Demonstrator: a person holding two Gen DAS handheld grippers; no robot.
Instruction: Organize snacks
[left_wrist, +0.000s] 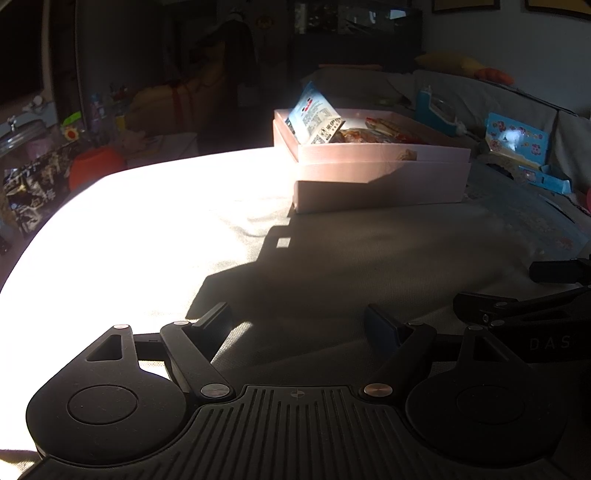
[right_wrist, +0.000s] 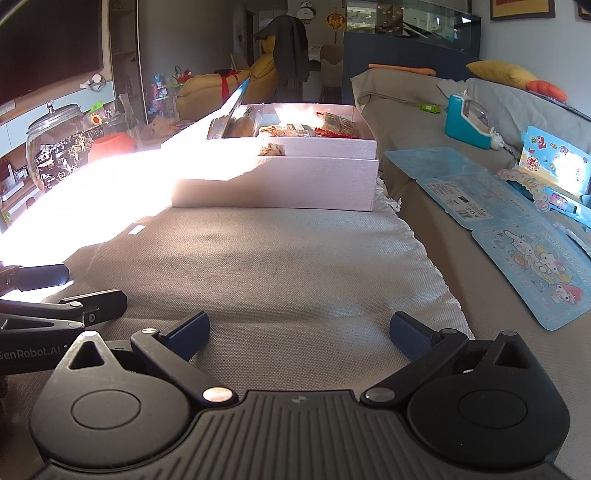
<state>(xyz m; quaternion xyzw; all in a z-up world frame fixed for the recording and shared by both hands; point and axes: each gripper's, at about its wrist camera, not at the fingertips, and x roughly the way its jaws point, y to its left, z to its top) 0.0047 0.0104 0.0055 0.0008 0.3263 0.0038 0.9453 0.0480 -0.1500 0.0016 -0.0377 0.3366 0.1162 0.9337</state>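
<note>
while sunlit: pink box (right_wrist: 275, 184), upper centre, snack packets (right_wrist: 295, 127) seen inside
left gripper (left_wrist: 301, 325): jaws apart, nothing held
right gripper (right_wrist: 299, 332): jaws apart, nothing held

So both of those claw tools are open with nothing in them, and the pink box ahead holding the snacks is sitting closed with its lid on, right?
Not quite. The pink box is open, with no lid over it: the right wrist view shows the snack packets uncovered inside it. The rest holds: the left gripper and right gripper are both open and hold nothing.
</note>
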